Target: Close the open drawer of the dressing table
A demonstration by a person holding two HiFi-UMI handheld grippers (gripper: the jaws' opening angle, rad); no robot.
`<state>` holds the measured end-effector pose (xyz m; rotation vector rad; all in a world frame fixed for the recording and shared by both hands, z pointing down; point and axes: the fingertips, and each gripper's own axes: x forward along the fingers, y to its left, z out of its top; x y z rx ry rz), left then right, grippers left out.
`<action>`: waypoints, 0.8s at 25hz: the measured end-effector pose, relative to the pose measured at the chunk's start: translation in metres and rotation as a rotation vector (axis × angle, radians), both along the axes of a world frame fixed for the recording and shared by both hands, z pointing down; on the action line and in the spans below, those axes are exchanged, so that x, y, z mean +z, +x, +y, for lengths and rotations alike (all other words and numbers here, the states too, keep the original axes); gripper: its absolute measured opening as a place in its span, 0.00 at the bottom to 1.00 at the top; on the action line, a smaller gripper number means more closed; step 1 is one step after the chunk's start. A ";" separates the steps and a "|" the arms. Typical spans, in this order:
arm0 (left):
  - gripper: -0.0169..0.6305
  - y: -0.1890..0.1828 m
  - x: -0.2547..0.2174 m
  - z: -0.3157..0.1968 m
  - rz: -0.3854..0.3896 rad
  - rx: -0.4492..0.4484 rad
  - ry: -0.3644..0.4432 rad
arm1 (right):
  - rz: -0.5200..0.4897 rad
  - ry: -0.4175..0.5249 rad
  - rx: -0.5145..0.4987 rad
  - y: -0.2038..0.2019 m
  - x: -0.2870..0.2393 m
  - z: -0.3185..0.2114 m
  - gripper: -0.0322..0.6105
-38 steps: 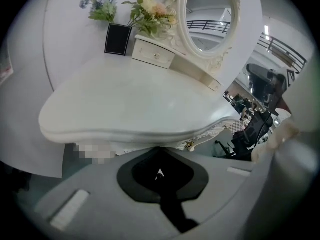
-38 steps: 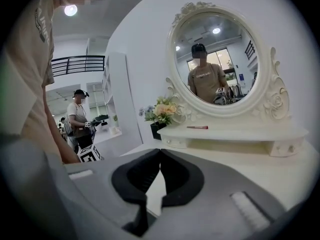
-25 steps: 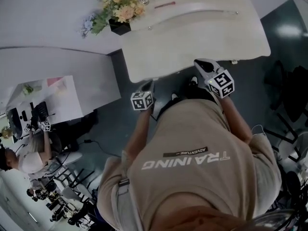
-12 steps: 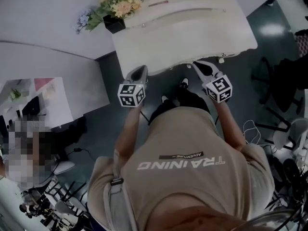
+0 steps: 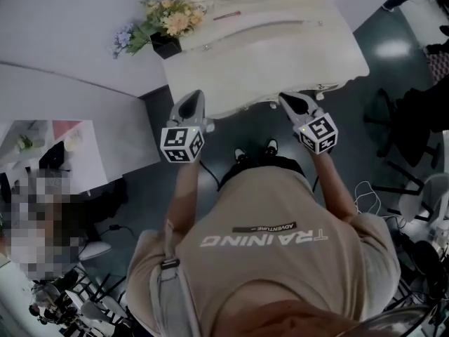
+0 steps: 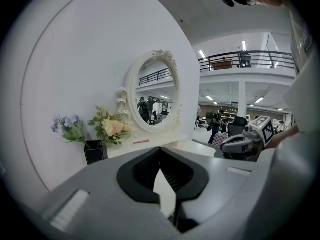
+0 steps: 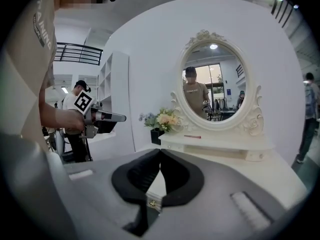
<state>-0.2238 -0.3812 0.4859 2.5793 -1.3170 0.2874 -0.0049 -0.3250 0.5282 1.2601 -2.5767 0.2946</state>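
Drawer point(image 7: 154, 193) mostly hidden behind pinched right tongs point(image 7: 160, 151)

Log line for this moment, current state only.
left gripper: shut, empty | right gripper: shut, empty | both by dressing table front edge | task done: cannot tell

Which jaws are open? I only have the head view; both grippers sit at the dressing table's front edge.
Observer: Neither. In its own view the left gripper is shut, tips touching, nothing between them.
Operator: And the right?
Observer: The right gripper is shut too. A small gold knob on the front of the dressing table shows through the gap below its tips; it is not gripped.
Operator: Head view cuts off the mirror. Anything in it?
Observer: The oval mirror reflects a person standing in front of the table.
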 end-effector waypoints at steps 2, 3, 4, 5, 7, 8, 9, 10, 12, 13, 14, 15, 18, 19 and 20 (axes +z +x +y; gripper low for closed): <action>0.04 0.006 -0.013 0.001 0.014 -0.009 0.011 | 0.002 0.013 -0.009 0.005 -0.007 -0.006 0.06; 0.04 0.010 -0.021 0.000 0.010 -0.009 0.023 | -0.001 0.024 -0.013 0.008 -0.013 -0.010 0.06; 0.04 0.015 -0.030 -0.002 0.001 -0.006 0.041 | -0.006 0.038 -0.015 0.011 -0.020 -0.014 0.06; 0.04 0.020 -0.039 -0.004 -0.008 -0.002 0.063 | -0.011 0.055 -0.018 0.014 -0.029 -0.018 0.06; 0.04 0.029 -0.057 -0.005 -0.030 0.002 0.107 | -0.019 0.089 -0.026 0.018 -0.047 -0.022 0.06; 0.04 0.032 -0.065 -0.004 -0.041 0.001 0.125 | -0.022 0.106 -0.033 0.018 -0.056 -0.024 0.06; 0.04 0.034 -0.072 -0.003 -0.050 0.000 0.142 | -0.025 0.123 -0.041 0.018 -0.064 -0.025 0.06; 0.04 0.035 -0.078 -0.003 -0.059 -0.001 0.160 | -0.027 0.142 -0.051 0.017 -0.073 -0.028 0.06; 0.04 0.038 -0.090 -0.002 -0.067 -0.008 0.190 | -0.026 0.175 -0.062 0.017 -0.088 -0.033 0.06; 0.04 0.039 -0.095 -0.001 -0.065 -0.014 0.198 | -0.024 0.186 -0.061 0.019 -0.094 -0.035 0.06; 0.04 0.041 -0.098 0.001 -0.059 -0.021 0.204 | -0.022 0.195 -0.057 0.021 -0.099 -0.036 0.06; 0.04 0.042 -0.101 0.003 -0.054 -0.027 0.208 | -0.021 0.204 -0.053 0.024 -0.104 -0.036 0.06; 0.04 0.050 -0.107 0.012 -0.051 -0.031 0.225 | -0.022 0.235 -0.053 0.033 -0.114 -0.031 0.06; 0.04 0.053 -0.107 0.015 -0.048 -0.027 0.226 | -0.018 0.238 -0.053 0.035 -0.114 -0.029 0.06; 0.04 0.056 -0.106 0.018 -0.043 -0.022 0.223 | -0.013 0.236 -0.052 0.036 -0.112 -0.027 0.06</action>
